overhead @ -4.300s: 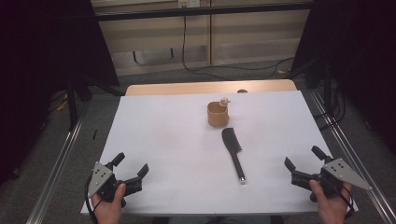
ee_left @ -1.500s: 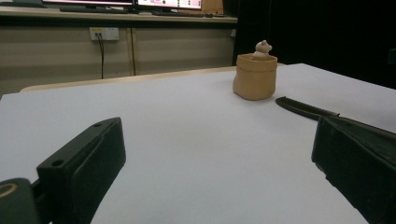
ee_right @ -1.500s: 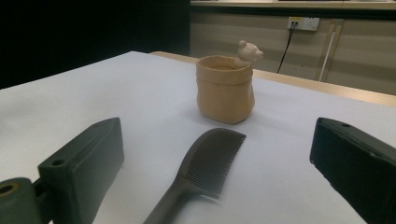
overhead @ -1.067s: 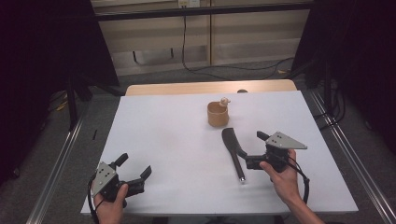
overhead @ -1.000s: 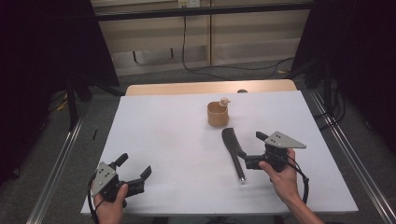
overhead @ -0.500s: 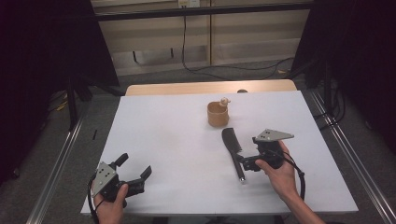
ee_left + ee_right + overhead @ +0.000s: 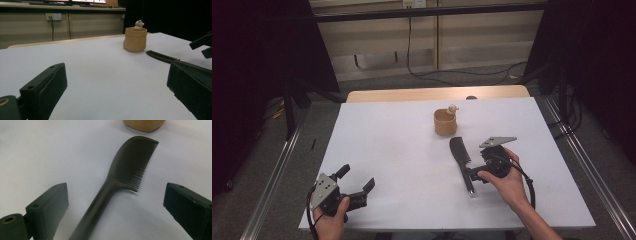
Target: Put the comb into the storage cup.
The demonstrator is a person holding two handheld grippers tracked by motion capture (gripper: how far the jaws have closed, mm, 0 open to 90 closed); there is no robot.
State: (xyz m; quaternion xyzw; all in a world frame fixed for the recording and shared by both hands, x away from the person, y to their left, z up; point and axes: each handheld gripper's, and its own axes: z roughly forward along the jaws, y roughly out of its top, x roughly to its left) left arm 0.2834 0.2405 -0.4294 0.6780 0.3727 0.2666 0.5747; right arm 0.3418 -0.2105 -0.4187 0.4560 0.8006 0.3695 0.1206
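Note:
A black comb lies on the white table, teeth end pointing away from me. My right gripper is open and low over it. In the right gripper view its jaws stand on either side of the comb where the handle meets the teeth, not touching it. My left gripper rests open near the front left edge with nothing between its jaws. The left gripper view looks across the table to the comb.
A small tan pot with a little bear figure on its rim stands just beyond the comb's head; it also appears as the tan pot farther off. A wooden strip borders the table's far edge. Metal rails run along both sides.
My right gripper has moved from the front right corner leftward to the comb and dropped lower, its open jaws now straddling the handle. The left gripper has stayed put.

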